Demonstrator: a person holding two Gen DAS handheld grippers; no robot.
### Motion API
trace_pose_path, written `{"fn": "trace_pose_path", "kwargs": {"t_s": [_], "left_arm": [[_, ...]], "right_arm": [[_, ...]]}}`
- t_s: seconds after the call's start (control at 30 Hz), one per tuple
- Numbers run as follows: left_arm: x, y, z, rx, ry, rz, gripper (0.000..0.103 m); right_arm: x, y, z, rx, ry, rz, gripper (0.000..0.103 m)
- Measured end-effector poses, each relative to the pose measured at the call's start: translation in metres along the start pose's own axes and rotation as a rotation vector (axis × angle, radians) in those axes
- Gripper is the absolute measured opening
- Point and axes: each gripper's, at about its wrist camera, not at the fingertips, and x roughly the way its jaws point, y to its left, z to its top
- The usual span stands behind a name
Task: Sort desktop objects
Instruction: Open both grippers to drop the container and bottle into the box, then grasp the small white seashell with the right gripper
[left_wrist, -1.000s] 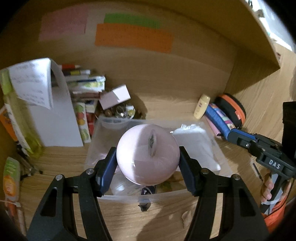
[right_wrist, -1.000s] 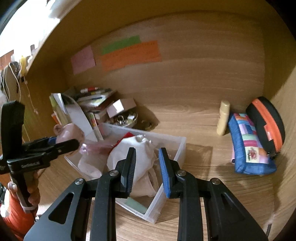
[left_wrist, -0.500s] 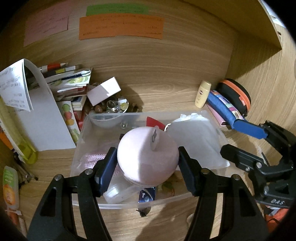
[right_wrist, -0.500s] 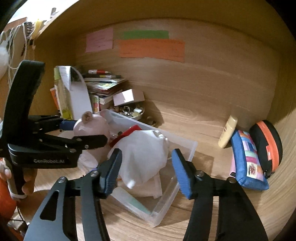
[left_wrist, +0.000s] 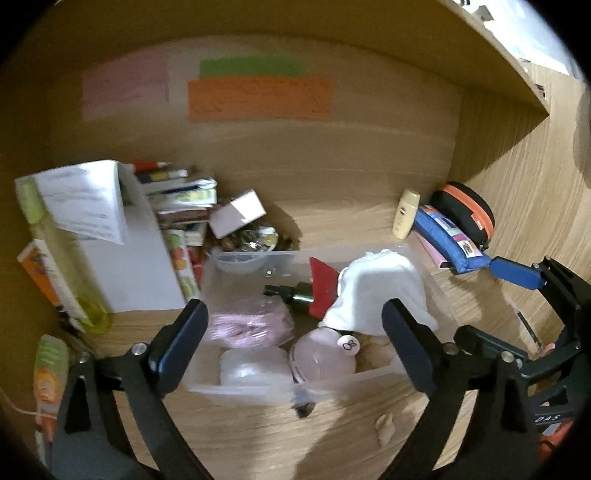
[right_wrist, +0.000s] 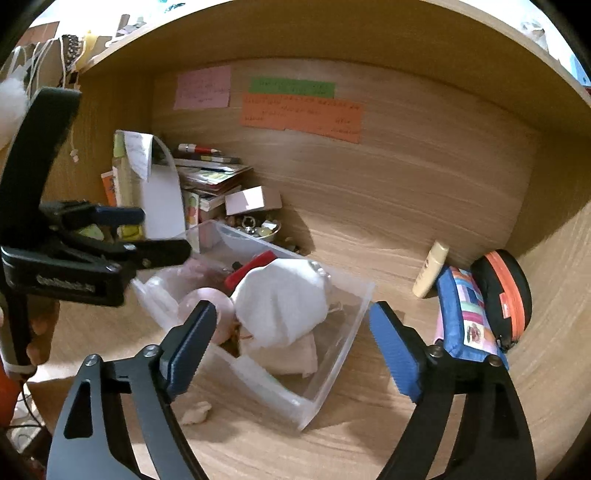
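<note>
The left gripper (left_wrist: 293, 347) stands wide open with nothing between its fingers, hovering over the near edge of the clear plastic bin (left_wrist: 417, 254). Just past its fingertips the pink round object (left_wrist: 321, 360) lies inside the bin at the near wall, its small white tag turned toward two o'clock; it is too round and blurred to give a long axis. Beside it, at nine o'clock, sits a pale translucent lump (left_wrist: 251, 367), hard to identify. A white cloth bundle (left_wrist: 376, 291) covers the bin's right half and hides what lies beneath. A dark green bottle (left_wrist: 295, 295) lies flat, cap toward nine o'clock. The right gripper (right_wrist: 291, 347) is also spread wide and holds nothing, above the bin's near corner.
</note>
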Motion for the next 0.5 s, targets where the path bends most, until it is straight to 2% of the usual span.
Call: {"fn": "trace_pose_path", "kwargs": {"t_s": [0.07, 0.23, 0.5], "left_arm": [[-0.009, 0.004, -0.004, 0.001, -0.002, 0.030, 0.101], [-0.024, 0.014, -0.018, 0.009, 0.000, 0.084, 0.102], [-0.034, 0.037, -0.049, -0.014, 0.040, 0.143, 0.102]], "right_arm": [[-0.004, 0.005, -0.002, 0.002, 0.006, 0.003, 0.089], [-0.011, 0.020, -0.012, 0.015, 0.026, 0.026, 0.089], [-0.001, 0.043, -0.037, 0.033, 0.123, 0.089, 0.089]]}}
